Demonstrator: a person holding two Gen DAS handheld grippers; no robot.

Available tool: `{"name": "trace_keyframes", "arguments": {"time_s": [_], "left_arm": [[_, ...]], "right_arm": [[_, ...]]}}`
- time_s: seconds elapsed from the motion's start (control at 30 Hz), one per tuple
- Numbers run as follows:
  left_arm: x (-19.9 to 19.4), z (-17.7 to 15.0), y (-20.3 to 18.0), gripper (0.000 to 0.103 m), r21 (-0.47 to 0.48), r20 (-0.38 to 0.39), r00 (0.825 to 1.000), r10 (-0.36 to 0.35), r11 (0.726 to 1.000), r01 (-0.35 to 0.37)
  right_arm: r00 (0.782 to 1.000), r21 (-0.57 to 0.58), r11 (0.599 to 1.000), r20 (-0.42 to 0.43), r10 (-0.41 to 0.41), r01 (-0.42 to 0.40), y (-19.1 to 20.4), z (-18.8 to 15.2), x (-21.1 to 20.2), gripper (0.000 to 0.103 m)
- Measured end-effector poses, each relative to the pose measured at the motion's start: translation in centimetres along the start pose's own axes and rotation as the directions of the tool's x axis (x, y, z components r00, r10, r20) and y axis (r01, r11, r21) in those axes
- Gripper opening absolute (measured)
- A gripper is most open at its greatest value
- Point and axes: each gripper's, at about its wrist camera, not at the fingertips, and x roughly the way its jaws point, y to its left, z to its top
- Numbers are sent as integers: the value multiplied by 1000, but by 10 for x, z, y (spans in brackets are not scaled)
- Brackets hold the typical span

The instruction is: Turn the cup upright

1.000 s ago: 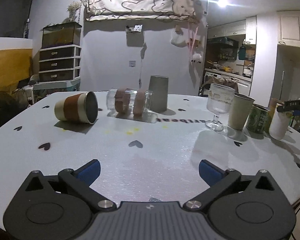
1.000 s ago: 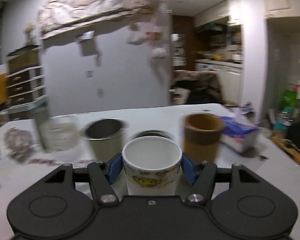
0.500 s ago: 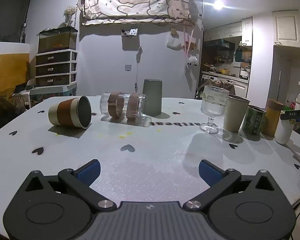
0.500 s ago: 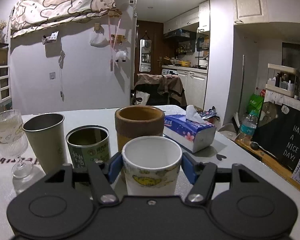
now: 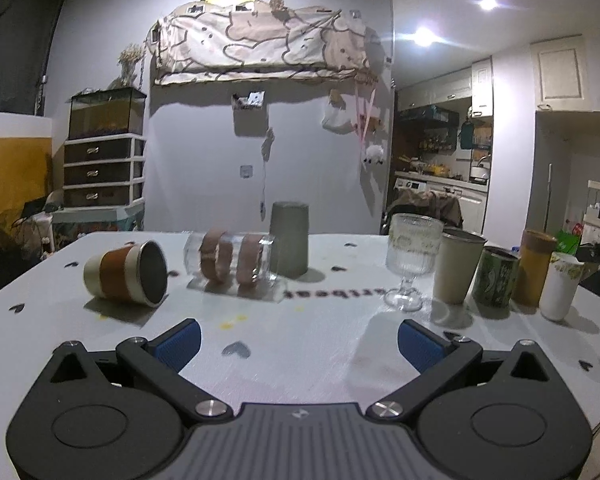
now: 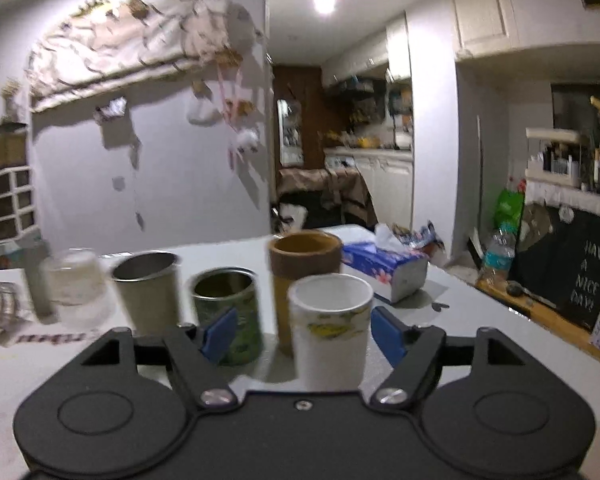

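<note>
White table [image 5: 300, 360] under both my tongs. White cup [image 6: 330, 332] upright at the row's right end, between my right gripper [image 6: 304, 330] pads, untouched: released. Left gripper [image 5: 298, 340] spread wide, empty.

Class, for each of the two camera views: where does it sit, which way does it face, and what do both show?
Left wrist: behind the open left gripper, low over the table, facing the toppled brown-banded cup.
Right wrist: behind the open right gripper, facing the upright white paper cup between its fingers, kitchen beyond.
Shared: white paper cup, green can, stemmed glass.
</note>
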Motion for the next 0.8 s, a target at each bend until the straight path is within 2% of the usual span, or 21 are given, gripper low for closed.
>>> {"name": "trace_keyframes", "arguments": {"time_s": [0.17, 0.37, 0.57, 0.63, 0.8], "left_arm": [[1, 7, -13, 103, 15, 22, 1000, -13, 1000, 13], [0, 8, -25, 103, 25, 32, 999, -35, 999, 35], [-4, 5, -37, 103, 56, 38, 998, -47, 997, 45], [-5, 4, -42, 103, 75, 38, 998, -49, 996, 46], [-6, -2, -53, 103, 99, 25, 998, -64, 993, 61]], "right_arm": [[996, -20, 1000, 92, 14, -12, 21, -12, -54, 86], [989, -52, 996, 124, 78, -72, 40, -29, -96, 92], [990, -61, 997, 130, 55, -47, 54, -44, -113, 98], [991, -63, 997, 119, 56, -49, 55, -49, -116, 103], [993, -33, 999, 110, 42, -39, 53, -56, -124, 103]]}}
